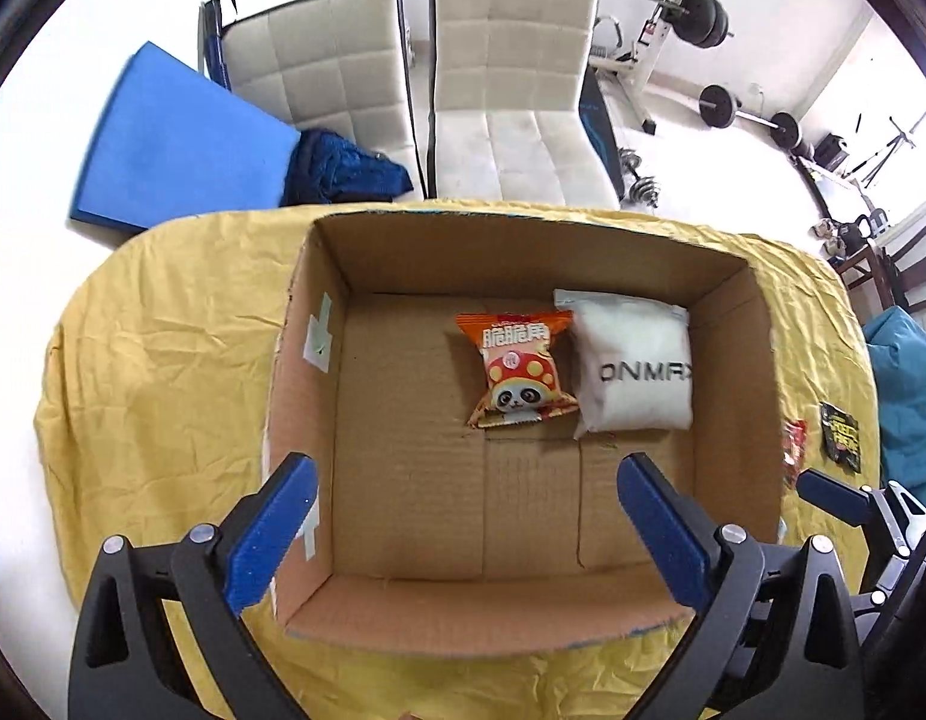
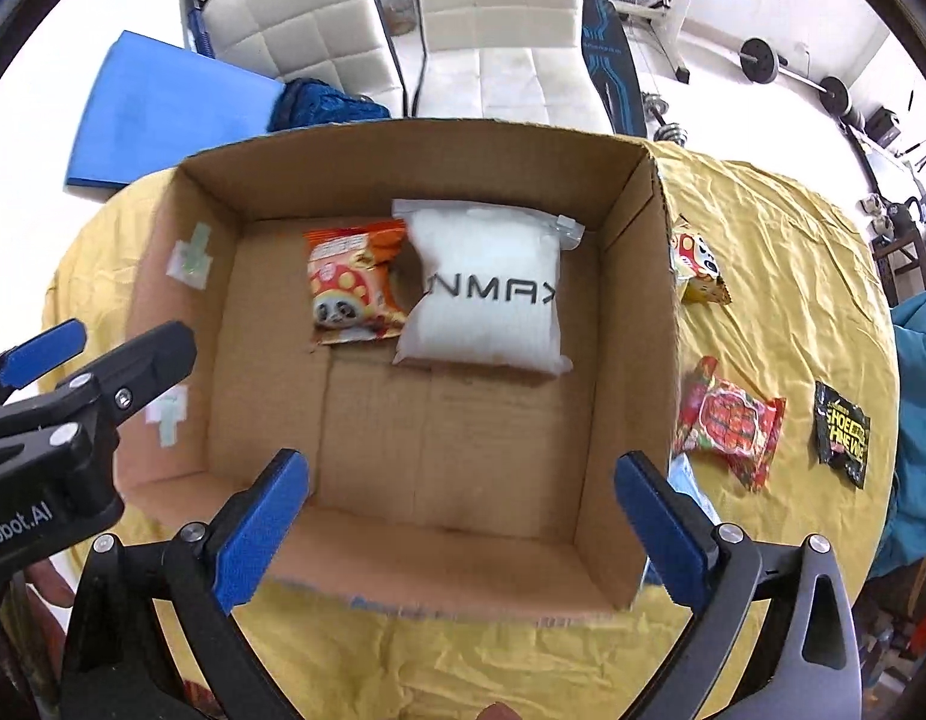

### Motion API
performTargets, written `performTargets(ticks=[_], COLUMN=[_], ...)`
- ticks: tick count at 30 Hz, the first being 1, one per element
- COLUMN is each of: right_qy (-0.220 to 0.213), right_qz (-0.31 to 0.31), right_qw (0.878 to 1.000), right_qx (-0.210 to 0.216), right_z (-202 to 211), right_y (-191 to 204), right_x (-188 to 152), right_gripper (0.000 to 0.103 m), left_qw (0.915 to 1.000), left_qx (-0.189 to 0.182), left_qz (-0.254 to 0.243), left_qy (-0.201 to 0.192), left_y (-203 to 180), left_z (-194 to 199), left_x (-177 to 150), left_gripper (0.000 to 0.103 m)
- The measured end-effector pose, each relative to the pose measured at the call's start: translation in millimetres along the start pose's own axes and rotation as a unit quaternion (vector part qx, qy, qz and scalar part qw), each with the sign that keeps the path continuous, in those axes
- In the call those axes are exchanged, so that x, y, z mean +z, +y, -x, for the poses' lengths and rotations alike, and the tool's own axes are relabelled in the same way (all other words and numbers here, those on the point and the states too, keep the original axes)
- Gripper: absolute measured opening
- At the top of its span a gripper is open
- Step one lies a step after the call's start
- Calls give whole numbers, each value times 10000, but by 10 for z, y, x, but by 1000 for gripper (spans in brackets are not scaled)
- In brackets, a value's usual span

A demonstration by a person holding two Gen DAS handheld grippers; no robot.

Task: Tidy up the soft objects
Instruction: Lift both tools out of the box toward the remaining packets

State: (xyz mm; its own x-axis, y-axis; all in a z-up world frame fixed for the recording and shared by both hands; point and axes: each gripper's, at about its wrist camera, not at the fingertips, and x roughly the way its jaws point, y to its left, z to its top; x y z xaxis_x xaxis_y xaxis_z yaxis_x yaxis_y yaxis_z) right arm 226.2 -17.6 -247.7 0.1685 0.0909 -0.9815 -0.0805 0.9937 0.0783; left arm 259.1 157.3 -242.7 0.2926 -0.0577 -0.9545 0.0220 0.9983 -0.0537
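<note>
An open cardboard box [image 1: 319, 420] [image 2: 637, 324] stands on the yellow cloth. Inside lie an orange panda snack bag [image 1: 520, 369] [image 2: 352, 282] and a white soft pouch [image 1: 634, 363] [image 2: 484, 294] side by side near the far wall. My left gripper [image 1: 463, 474] is open and empty above the box's near edge. My right gripper [image 2: 463, 474] is open and empty above the box's near edge. Outside the box on the right lie a red snack bag [image 2: 730, 423] [image 1: 793, 444], a black packet [image 2: 841, 435] [image 1: 842, 435] and another panda snack bag [image 2: 697, 267].
The yellow cloth [image 1: 163, 348] [image 2: 793, 252] covers the table. Two white chairs [image 1: 511, 90] [image 2: 499, 12], a blue mat [image 1: 175, 138] and a dark blue cloth [image 1: 337, 168] are behind it. Gym weights [image 1: 745, 114] stand at the back right. A teal cloth [image 2: 919, 420] lies at the right.
</note>
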Motion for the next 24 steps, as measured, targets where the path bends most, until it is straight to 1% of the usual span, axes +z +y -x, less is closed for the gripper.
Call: performTargets(ticks=[8, 13, 18, 22, 24], right_qy=[-341, -468, -564, -588, -601], right_qz=[-100, -142, -122, -171, -247], right_qw=[9993, 9986, 9976, 9965, 9957], right_qx=[98, 212, 388, 575, 663], right_z=[527, 751, 930, 1012, 1068], right_y=[4, -14, -45, -176, -341], right_x=[-326, -489, -612, -648, -656], right_gripper=[103, 103, 103, 103, 103], left_qw=[9994, 9986, 9977, 9972, 9972], left_qx=[35, 40, 55, 39, -4], left_qz=[-30, -49, -18, 53, 115], left_qy=[-335, -524, -670, -740, -734], left_y=[-102, -159, -211, -283, -356], left_z=[475, 775, 976, 1082, 1114], left_x=[-238, -360, -418, -440, -437], left_gripper=[103, 102, 102, 103, 103])
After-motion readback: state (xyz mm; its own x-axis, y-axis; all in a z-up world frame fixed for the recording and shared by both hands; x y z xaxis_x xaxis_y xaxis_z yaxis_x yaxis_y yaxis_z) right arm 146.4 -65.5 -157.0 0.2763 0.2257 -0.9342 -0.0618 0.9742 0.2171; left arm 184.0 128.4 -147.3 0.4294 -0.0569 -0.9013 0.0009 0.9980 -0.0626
